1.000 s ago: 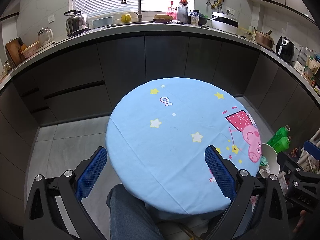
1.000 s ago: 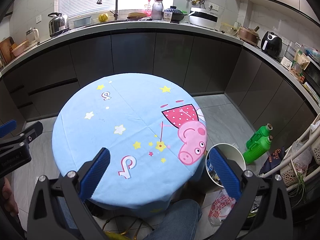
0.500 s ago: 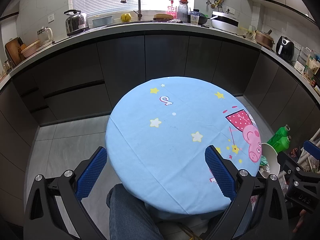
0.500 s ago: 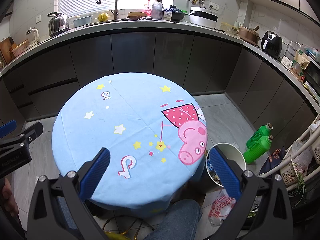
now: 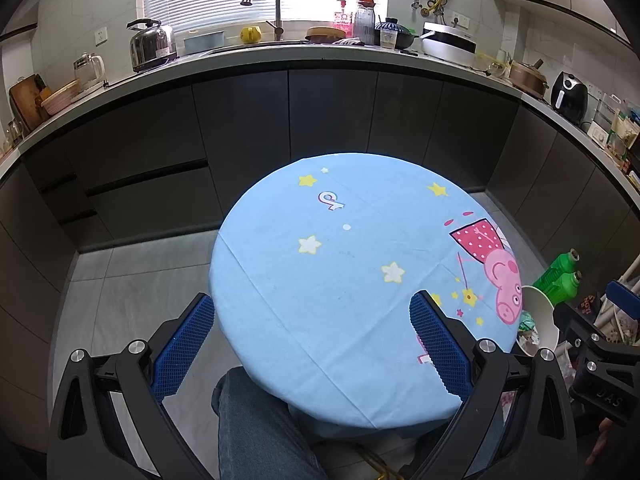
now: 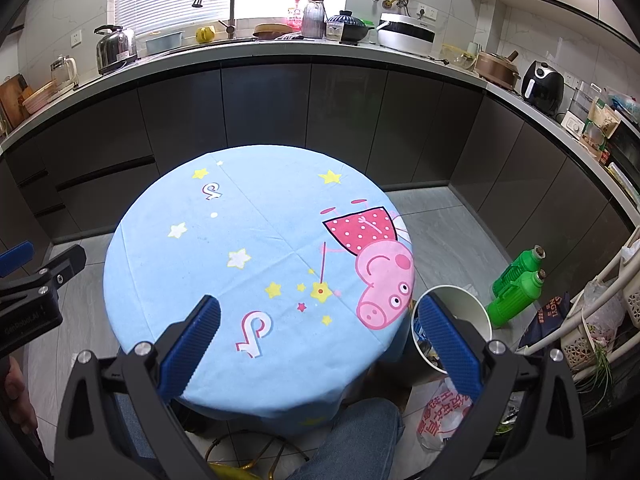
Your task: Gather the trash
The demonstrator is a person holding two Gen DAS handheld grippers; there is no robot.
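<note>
Both the left gripper (image 5: 310,330) and right gripper (image 6: 318,328) hover with jaws spread wide and empty above the table (image 6: 248,240), the bin (image 6: 468,300) just beside it.

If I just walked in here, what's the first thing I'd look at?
Probably the round table in the middle, covered by a bright blue tablecloth with a pink cartoon pig and yellow stars. Next, the white bin on the floor at the table's right edge with rubbish inside, and the two green bottles standing beyond it. Both the left gripper and right gripper hang open, holding nothing.
</note>
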